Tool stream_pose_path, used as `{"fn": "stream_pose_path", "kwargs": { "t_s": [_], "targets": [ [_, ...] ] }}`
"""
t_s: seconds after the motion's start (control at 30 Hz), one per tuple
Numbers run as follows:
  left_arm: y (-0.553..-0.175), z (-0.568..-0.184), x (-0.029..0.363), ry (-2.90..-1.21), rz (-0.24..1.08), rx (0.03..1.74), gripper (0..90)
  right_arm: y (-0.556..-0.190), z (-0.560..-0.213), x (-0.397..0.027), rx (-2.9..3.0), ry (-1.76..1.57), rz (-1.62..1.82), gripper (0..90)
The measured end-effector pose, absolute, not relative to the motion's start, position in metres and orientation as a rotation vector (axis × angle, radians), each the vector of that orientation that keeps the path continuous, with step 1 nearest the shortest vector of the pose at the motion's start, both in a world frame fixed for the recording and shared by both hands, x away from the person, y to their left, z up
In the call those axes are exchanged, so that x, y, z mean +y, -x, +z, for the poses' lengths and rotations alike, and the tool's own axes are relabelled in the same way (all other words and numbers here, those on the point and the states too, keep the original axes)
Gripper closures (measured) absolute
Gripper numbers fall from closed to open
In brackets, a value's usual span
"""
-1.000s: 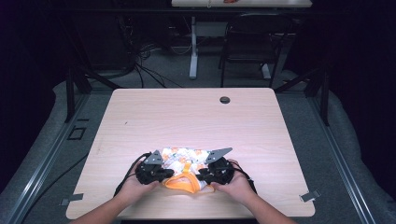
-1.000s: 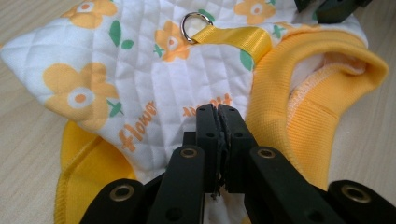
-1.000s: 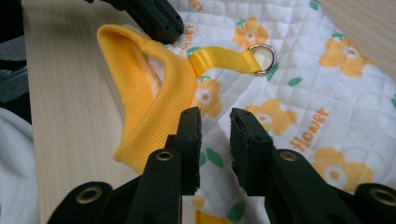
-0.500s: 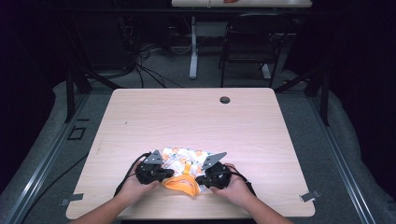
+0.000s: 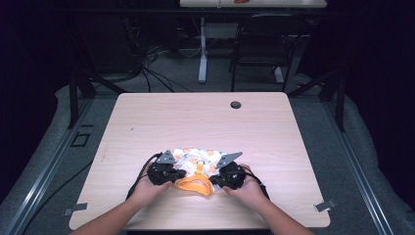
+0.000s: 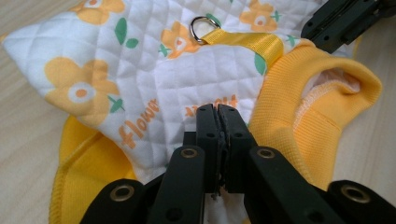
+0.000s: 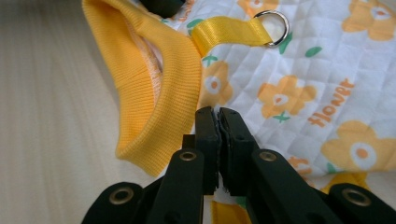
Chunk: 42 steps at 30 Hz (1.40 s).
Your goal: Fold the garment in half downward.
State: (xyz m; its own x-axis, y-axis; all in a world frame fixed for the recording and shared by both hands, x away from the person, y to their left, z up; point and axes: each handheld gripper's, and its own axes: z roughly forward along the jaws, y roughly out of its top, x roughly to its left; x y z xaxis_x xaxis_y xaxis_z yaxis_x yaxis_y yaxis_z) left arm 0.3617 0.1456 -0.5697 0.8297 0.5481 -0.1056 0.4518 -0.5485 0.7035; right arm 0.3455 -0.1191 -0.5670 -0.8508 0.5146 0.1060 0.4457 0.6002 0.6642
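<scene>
Where the high view looks down on the pale wooden table (image 5: 293, 147), a small quilted white garment printed with orange flowers and edged in yellow ribbed knit (image 5: 195, 159) lies in the lower centre of the frame, near the table's front edge, between the two hand-held tools. The left gripper (image 5: 169, 174) sits at the garment's left edge and the right gripper (image 5: 226, 177) at its right edge, each held by a hand entering from the bottom of the frame. In the left gripper view, the black jaws rise from the bottom centre and meet on a fold of the quilted white cloth, with the yellow ribbed collar (image 6: 303, 116) to their right and a yellow webbing strap carrying a metal D-ring (image 6: 204, 29) in the upper centre. In the right gripper view, the jaws have just been closing and now stand together, pinching the cloth just beside the collar, which fills the upper left; the strap and ring lie at upper right. A dark round grommet (image 5: 235, 105) marks the table's far edge
</scene>
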Motion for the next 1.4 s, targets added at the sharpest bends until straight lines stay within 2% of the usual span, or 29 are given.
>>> {"fn": "stream_pose_path", "kwargs": {
  "t_s": [0.83, 1.3, 1.4],
  "targets": [
    [-0.406, -0.573, 0.133, -2.165, 0.227, 0.844, 88.0, -0.411, -0.567, -0.125, 2.571, -1.051, 1.025, 86.5],
    [-0.416, -0.573, 0.131, -2.136, 0.231, 0.891, 87.8, -0.431, -0.566, -0.121, 2.507, -1.129, 0.992, 87.0],
    [-0.415, -0.571, 0.132, -2.128, 0.215, 0.896, 84.9, -0.429, -0.565, -0.121, 2.496, -1.131, 0.995, 85.2]
  ]
}}
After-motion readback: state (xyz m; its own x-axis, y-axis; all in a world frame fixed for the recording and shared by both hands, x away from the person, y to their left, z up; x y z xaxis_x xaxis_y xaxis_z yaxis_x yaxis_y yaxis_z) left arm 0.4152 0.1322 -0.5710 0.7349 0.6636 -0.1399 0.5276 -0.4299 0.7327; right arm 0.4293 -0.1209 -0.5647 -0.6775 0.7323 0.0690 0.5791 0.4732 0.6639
